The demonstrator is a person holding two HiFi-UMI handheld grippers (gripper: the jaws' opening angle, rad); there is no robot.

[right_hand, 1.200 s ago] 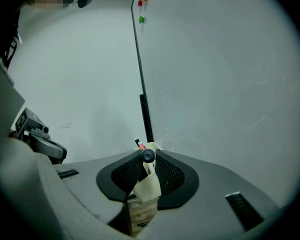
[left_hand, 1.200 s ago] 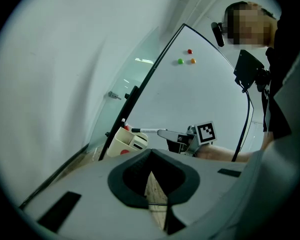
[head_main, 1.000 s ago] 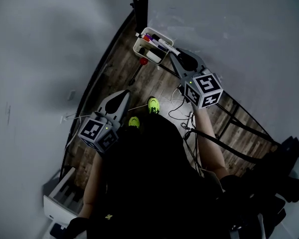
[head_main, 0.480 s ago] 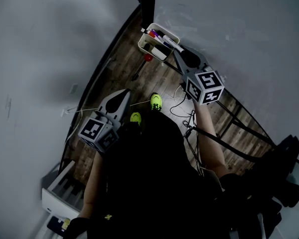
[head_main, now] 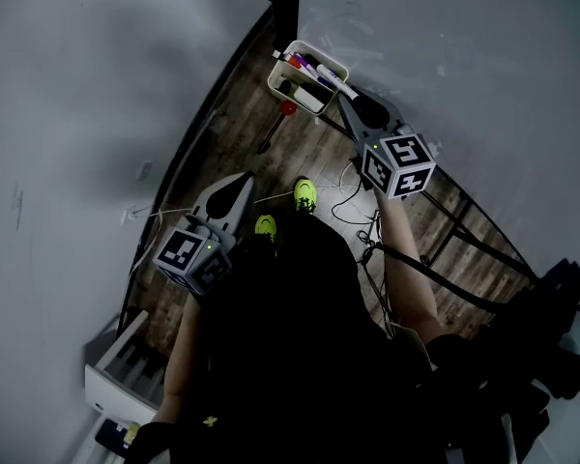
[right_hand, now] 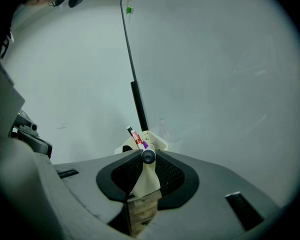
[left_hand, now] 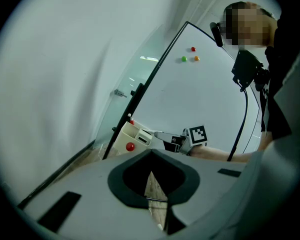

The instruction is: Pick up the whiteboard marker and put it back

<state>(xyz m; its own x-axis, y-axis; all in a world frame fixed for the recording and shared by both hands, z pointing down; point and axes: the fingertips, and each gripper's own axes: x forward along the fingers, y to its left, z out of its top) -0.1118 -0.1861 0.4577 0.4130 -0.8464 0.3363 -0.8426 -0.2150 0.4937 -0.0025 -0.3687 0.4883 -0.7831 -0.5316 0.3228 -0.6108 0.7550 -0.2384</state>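
A white marker holder point(head_main: 327, 65) hangs at the whiteboard's lower edge with several markers in it. My right gripper point(head_main: 349, 97) is shut on a whiteboard marker point(head_main: 333, 85), whose front end lies over the holder's rim. In the right gripper view the marker's round back end point(right_hand: 148, 157) sits clamped between the jaws, with the holder point(right_hand: 157, 143) and its red and purple markers just beyond. My left gripper point(head_main: 240, 188) hangs low at the left, pointing over the floor, shut with nothing in it. From the left gripper point(left_hand: 151, 159) I see the holder point(left_hand: 124, 137) and the right gripper point(left_hand: 162, 135).
The whiteboard point(head_main: 464, 46) stands on a dark frame with legs across the wooden floor. A red magnet point(head_main: 287, 108) sticks to the holder. Cables point(head_main: 353, 201) lie on the floor by the person's green shoes point(head_main: 305, 195). A white box point(head_main: 116, 375) is at lower left.
My right gripper has sunk a little with the marker, closer to the holder. The left gripper has stayed where it was.
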